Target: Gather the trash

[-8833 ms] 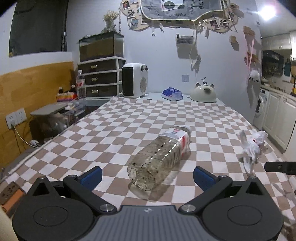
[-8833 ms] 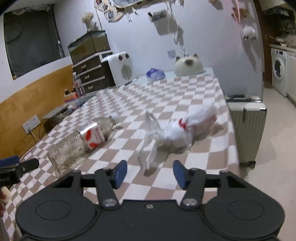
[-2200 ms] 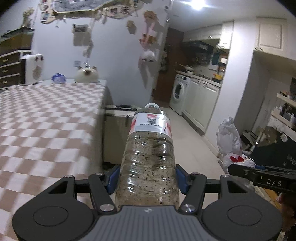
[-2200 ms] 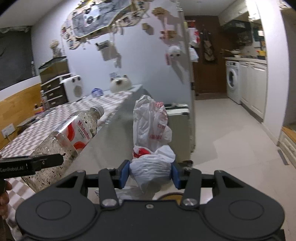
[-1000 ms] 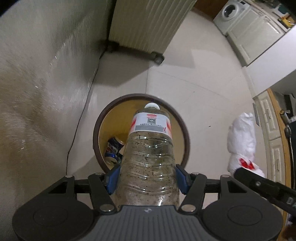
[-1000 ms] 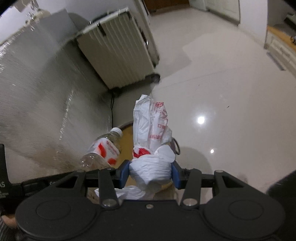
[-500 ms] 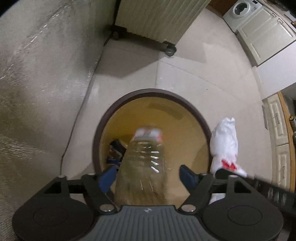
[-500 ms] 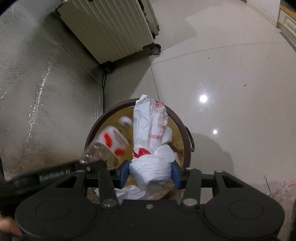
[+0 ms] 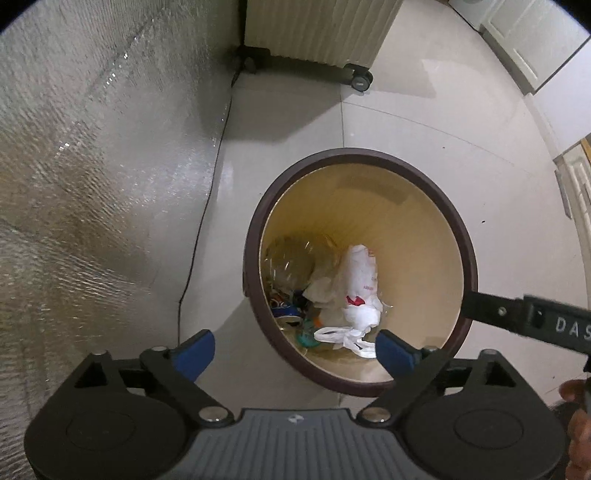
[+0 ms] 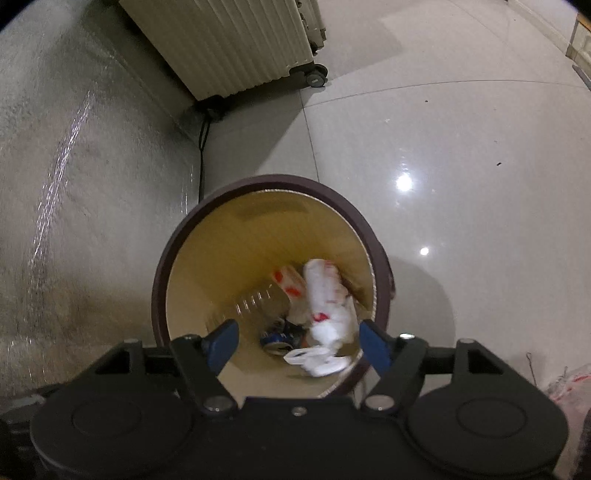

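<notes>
Both tongs, left tongs point(image 9: 295, 349) and right tongs point(image 10: 297, 343), gape wide and empty directly above the brown bin point(image 9: 466, 236); plastic bottle point(image 9: 291, 258) and white bag point(image 9: 360, 288) lie side by side at its bottom, long axes running away from the cameras, neither hand nearer.

floor point(image 10: 461, 147): pale glossy tiles with thin grout lines, spreading ahead and to the right of both claws
light: two bright spots point(image 10: 404, 182) reflected on the tiles, ahead and right of the right claw
silvery textured sheet point(image 9: 74, 166): a hanging surface filling the left side
ribbed cream case on castors point(image 9: 317, 33): far ahead, standing on the floor
black cord point(image 9: 201, 236): runs along the floor at the sheet's foot
white cabinet doors point(image 9: 532, 40): far right, ahead
</notes>
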